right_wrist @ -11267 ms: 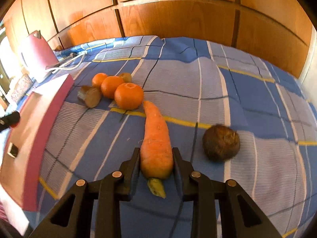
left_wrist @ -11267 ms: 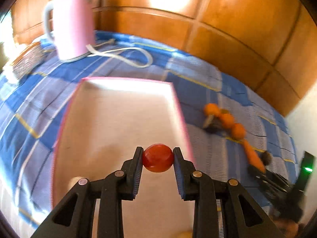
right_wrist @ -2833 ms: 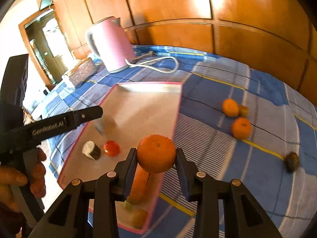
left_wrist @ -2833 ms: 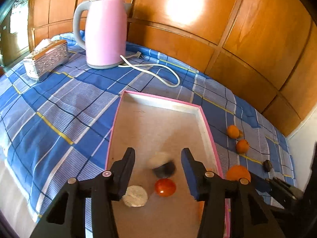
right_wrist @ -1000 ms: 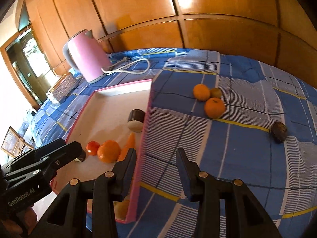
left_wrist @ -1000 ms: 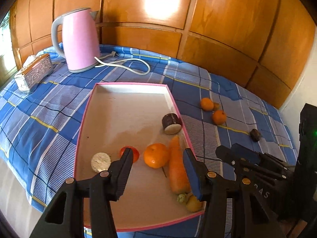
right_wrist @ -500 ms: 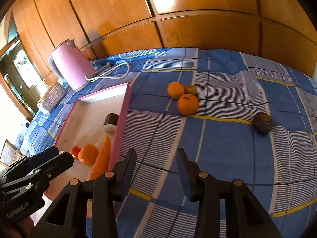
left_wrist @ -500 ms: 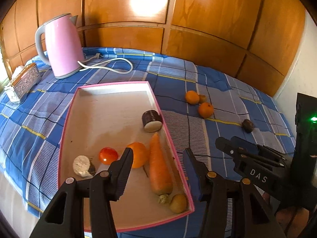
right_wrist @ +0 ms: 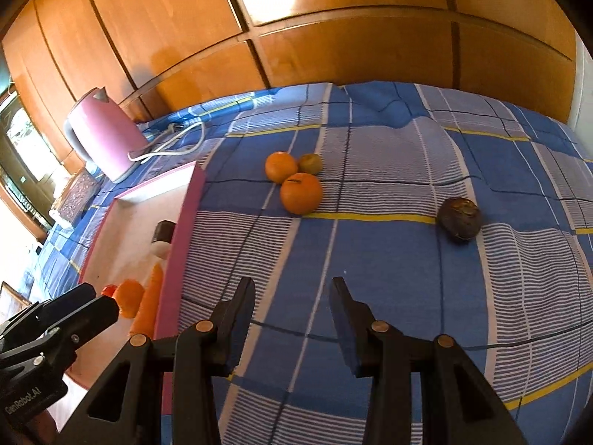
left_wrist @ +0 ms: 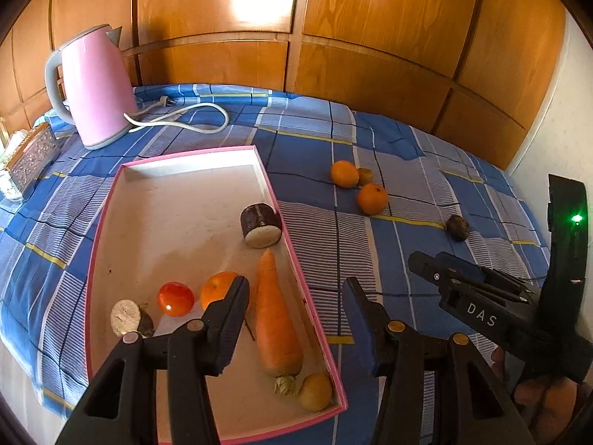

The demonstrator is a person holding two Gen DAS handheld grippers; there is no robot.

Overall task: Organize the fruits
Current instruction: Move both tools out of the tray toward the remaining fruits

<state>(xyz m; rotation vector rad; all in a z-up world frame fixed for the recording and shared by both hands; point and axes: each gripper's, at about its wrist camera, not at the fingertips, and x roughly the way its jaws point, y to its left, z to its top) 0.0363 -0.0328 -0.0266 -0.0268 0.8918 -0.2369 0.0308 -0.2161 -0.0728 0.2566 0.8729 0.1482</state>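
A pink-rimmed tray [left_wrist: 111, 200] [right_wrist: 192, 200] holds a carrot [left_wrist: 276, 315], an orange [left_wrist: 217, 293], a red tomato [left_wrist: 176, 298], a small yellow fruit [left_wrist: 315, 391] and two dark cut pieces [left_wrist: 260, 225]. On the blue checked cloth lie two oranges [right_wrist: 301, 193] [right_wrist: 281, 166], a small greenish fruit [right_wrist: 310, 163] and a dark round fruit [right_wrist: 459, 218]. My left gripper [left_wrist: 294, 304] is open and empty above the tray's right rim. My right gripper [right_wrist: 292, 298] is open and empty above the cloth, short of the oranges.
A pink kettle [left_wrist: 94, 89] with a white cord [left_wrist: 185, 116] stands at the back left. A silver box [left_wrist: 31, 155] lies at the far left. Wooden panels [left_wrist: 333, 37] back the table. The right gripper also shows in the left wrist view [left_wrist: 481, 304].
Both grippers have swung rightward, away from the tray. The loose oranges and dark fruit now lie nearer the middle of the right wrist view. Nothing was taken hold of.
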